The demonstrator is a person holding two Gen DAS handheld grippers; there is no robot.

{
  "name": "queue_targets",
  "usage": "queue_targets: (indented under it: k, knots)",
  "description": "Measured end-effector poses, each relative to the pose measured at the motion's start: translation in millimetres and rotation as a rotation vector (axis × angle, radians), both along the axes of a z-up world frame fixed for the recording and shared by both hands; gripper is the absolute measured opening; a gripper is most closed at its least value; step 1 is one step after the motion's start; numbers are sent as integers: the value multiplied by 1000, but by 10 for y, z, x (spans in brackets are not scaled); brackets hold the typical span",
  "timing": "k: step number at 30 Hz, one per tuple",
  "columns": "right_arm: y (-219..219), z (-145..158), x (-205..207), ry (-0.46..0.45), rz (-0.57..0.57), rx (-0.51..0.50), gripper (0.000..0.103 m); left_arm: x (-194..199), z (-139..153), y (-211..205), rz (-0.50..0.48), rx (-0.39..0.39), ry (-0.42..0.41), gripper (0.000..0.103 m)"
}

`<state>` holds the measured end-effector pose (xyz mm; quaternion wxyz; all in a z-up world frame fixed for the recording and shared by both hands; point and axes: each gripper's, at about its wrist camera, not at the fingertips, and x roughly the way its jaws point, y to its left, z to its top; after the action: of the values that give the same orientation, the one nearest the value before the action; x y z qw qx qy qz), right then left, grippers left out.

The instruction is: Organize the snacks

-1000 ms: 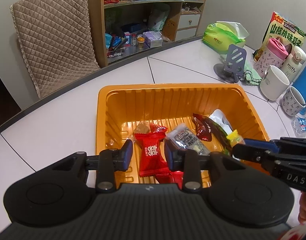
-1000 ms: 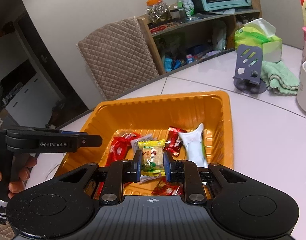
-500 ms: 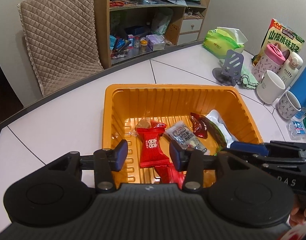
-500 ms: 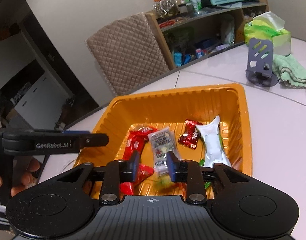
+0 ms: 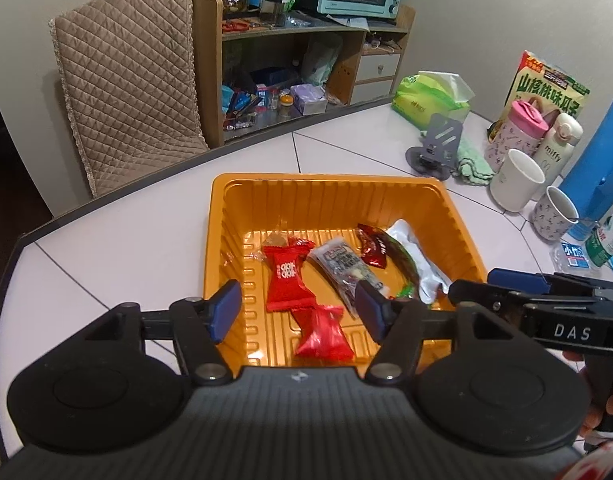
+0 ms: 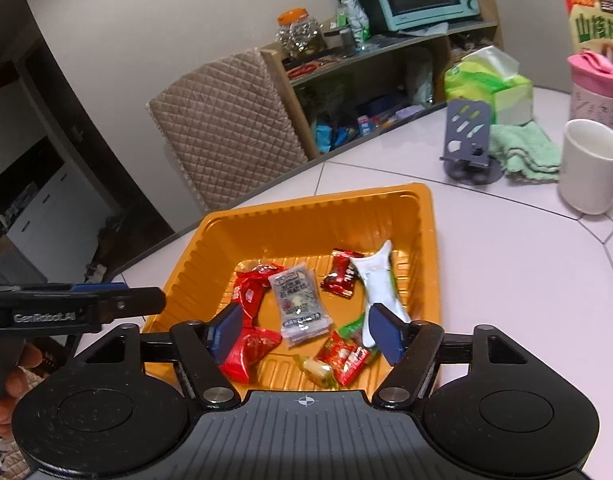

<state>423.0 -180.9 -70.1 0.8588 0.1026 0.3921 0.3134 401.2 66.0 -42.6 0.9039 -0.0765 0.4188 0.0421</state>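
An orange tray (image 5: 330,196) sits mid-frame on the white bench (image 5: 118,236), holding wrapped snacks. The left tool (image 5: 296,314), jaws opening and empty, hovers above a red packet (image 5: 286,276) whose long axis runs up-down in frame. The right tool (image 6: 304,330), jaws also opening and empty, hovers above a grey packet (image 6: 300,304) lying lengthwise toward it.

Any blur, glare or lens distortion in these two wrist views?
Left wrist: sharp, strong fisheye bowing of the table edge, glare spots on the orange tray floor. Right wrist: slight motion blur on the snacks and white mug, same fisheye bend, dark vignetted corners.
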Motion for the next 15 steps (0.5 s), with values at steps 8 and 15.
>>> queue_targets:
  k: [8,15]
  knots:
    - [-270,213,-377,-45,6,-13,79,-427,210,-262,24,23,-17,67]
    - [-508,387,-821,-52,50,-14,79,-961,350,-491,85,-11,-13,67]
